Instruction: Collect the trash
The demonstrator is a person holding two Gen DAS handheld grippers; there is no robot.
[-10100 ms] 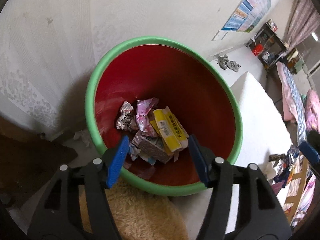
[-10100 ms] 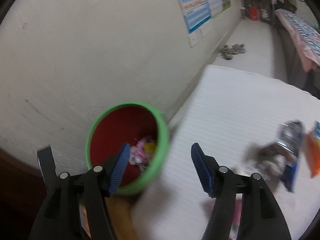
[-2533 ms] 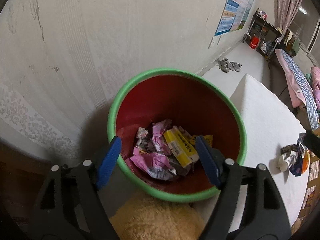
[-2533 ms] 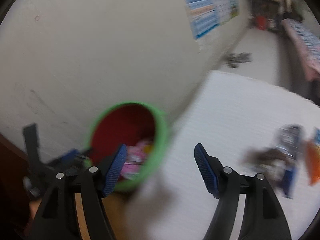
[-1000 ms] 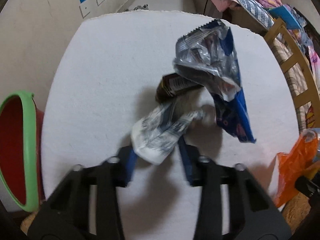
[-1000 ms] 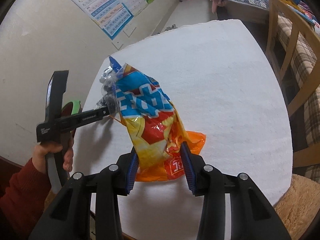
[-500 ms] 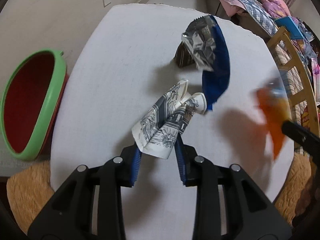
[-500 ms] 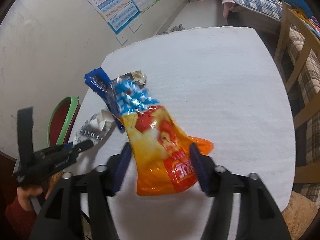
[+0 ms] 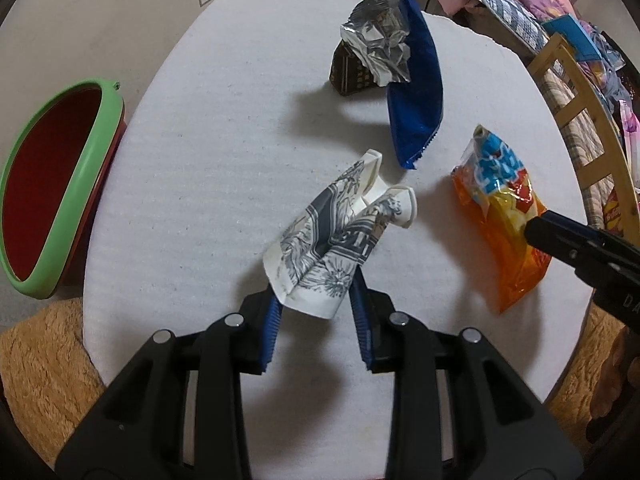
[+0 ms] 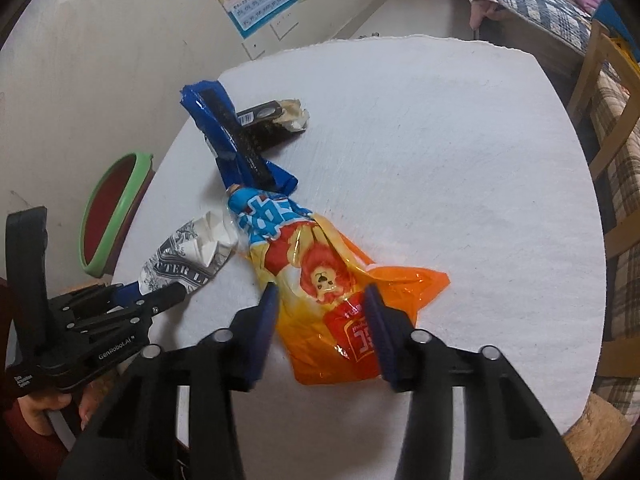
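Note:
My left gripper (image 9: 316,300) is shut on a crumpled white paper cup (image 9: 340,232) with dark print, held just above the white table (image 9: 208,160). My right gripper (image 10: 320,300) has its jaws closing on an orange snack bag (image 10: 320,264), and both pads press its lower half. That bag's blue top leans against the cup (image 10: 188,256). From the left wrist view, the orange bag (image 9: 500,208) is at the right with a black finger (image 9: 538,232) on it. The green-rimmed red bin (image 9: 100,128) stands beside the table's left edge.
A blue snack bag (image 9: 416,92) with a crinkled silver top leans on a dark box (image 9: 352,76) further back on the table. A wooden chair (image 9: 576,128) stands at the right edge. Fuzzy tan cushions (image 9: 44,364) lie below the near edge.
The right jaws spread wide around the orange bag, then narrowed onto it again, and the bag tilted lower. The left gripper drew back a little with the cup.

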